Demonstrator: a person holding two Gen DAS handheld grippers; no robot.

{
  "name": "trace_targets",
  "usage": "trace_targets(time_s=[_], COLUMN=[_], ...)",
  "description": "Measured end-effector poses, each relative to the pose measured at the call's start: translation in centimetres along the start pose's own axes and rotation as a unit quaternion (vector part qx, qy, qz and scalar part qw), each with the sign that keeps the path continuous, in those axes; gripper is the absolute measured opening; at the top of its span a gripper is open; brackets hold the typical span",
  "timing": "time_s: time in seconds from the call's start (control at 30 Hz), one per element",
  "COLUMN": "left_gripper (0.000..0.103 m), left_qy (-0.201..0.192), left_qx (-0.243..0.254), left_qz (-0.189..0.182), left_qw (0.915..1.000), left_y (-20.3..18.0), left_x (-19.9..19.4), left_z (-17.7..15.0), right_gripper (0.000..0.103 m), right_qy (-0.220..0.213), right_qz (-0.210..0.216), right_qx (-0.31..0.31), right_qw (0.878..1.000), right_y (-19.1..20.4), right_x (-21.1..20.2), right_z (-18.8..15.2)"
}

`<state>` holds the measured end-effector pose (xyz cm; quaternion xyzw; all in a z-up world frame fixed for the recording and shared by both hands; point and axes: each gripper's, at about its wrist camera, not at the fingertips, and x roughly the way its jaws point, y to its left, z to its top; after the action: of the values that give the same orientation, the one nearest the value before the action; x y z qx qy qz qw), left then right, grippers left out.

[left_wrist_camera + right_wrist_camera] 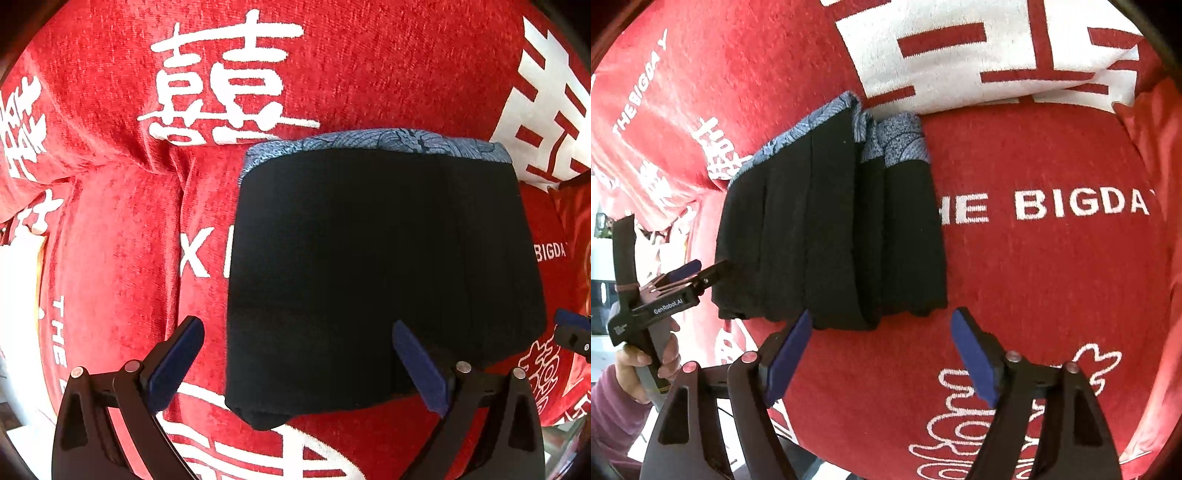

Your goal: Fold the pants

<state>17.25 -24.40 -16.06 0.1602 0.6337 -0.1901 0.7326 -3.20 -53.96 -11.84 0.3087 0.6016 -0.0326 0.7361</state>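
The black pants (369,258) lie folded into a compact stack on the red cloth, their blue patterned waistband (376,142) at the far edge. My left gripper (299,354) hangs open just above the near edge of the stack, its right finger over the black fabric and nothing pinched. In the right wrist view the pants (831,229) show layered folds. My right gripper (882,350) stands open just short of their near edge and holds nothing. The left gripper (705,267) shows at the stack's left side, and the right gripper's tip (574,332) shows at the edge of the left view.
A red cloth (1052,277) with white characters and "THE BIGDAY" lettering covers the whole surface. A white cushion (960,55) with red characters lies beyond the pants. A hand (646,354) in a purple sleeve holds the left gripper's handle at the cloth's left edge.
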Motion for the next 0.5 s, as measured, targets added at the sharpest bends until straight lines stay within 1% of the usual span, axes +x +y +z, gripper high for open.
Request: trace_targets(time_s=[0.5], left_gripper=[0.102], left_qy=[0.007], left_qx=[-0.013], left_qz=[-0.004], left_qw=[0.9999], left_y=[1.1], left_x=[0.7], left_z=[0.4], right_gripper=[0.082], right_qy=[0.007], right_qz=[0.009], right_qx=[0.016], right_qw=[1.000], right_y=[-0.8], right_x=[0.8], right_z=[0.7])
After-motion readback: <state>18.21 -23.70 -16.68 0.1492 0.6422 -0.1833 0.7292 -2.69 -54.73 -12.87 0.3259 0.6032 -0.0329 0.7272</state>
